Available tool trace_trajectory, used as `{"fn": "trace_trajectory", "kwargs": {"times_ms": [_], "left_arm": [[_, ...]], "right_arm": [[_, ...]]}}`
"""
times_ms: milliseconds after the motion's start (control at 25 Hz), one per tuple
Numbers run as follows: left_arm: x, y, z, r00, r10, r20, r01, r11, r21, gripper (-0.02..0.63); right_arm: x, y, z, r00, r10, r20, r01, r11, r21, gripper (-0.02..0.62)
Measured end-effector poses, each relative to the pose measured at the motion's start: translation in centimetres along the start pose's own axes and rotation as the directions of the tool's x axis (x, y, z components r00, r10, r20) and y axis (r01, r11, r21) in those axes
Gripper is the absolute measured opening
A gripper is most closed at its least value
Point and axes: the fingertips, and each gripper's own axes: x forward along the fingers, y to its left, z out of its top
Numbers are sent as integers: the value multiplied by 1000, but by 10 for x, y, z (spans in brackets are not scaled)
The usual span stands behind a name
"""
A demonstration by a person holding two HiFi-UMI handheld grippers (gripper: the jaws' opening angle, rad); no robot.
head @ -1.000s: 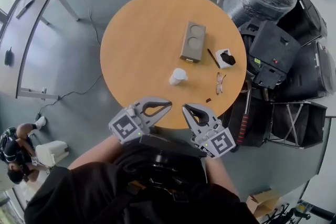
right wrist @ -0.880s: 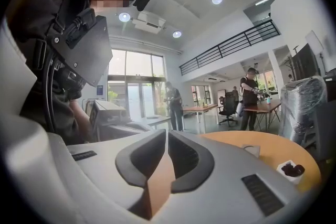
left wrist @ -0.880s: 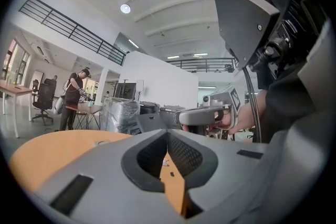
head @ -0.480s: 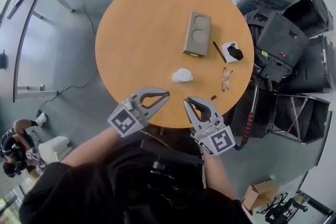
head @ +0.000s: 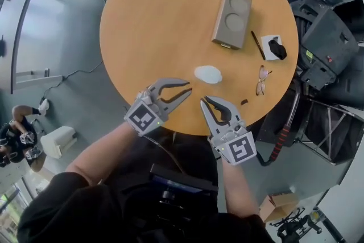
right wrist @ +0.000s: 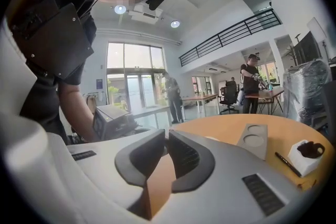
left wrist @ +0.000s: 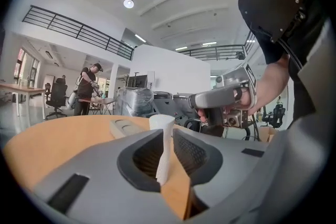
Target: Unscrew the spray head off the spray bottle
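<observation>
While the small white plastic bottle (head: 208, 73) stands upright near the middle of the frame on the round orange-brown wooden desk (head: 153, 20), touching neither tool, the left hand-held gripper (head: 189, 89) at its lower left has jaws slightly spread, having just been opening, with nothing pinched. The right hand-held gripper (head: 204, 101), below the bottle, has its jaws pressed together, empty. A grey tray with two round hollows (head: 232, 19) lies upper right.

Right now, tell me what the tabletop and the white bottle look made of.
Tabletop: probably wood or wood-look laminate; even orange-brown colour, smooth satin surface with no visible grain. White bottle: likely plastic; plain matte white, no glare.
</observation>
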Motion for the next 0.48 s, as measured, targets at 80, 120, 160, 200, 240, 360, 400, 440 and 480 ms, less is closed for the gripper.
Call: {"fn": "trace_trajectory", "kwargs": {"times_ms": [80,120,160,200,240,360,400,440,480], "left_arm": [[8,4,-26,1000,1,-3,-1,1000,0,89],[12,7,-39,1000,9,3,-9,1000,-8,92],[16,11,-51,1000,22,10,-21,1000,-23,103],[20,14,-63,999,33,13,-33,999,-39,117],[23,17,-74,999,40,11,-40,998,-48,131],[31,17,-97,999,36,2,-36,999,-35,146],[34,17,-102,999,32,0,-32,999,-27,163],[38,16,-107,1000,31,0,-31,999,-18,180],[41,17,-110,999,35,3,-35,999,-10,198]], "right_arm": [[6,-7,-22,1000,-8,-6,8,1000,3,26],[9,-11,-33,1000,-12,-9,12,1000,4,26],[12,-15,-43,1000,-15,-10,15,1000,5,26],[14,-18,-52,1000,-21,-8,21,1000,8,26],[16,-20,-60,1000,-27,-5,28,1000,14,28],[21,-22,-79,999,-48,3,48,998,29,28],[23,-23,-85,999,-53,5,53,998,33,28],[25,-24,-90,998,-57,6,56,998,37,28],[27,-24,-94,998,-59,7,59,997,40,28]]}}
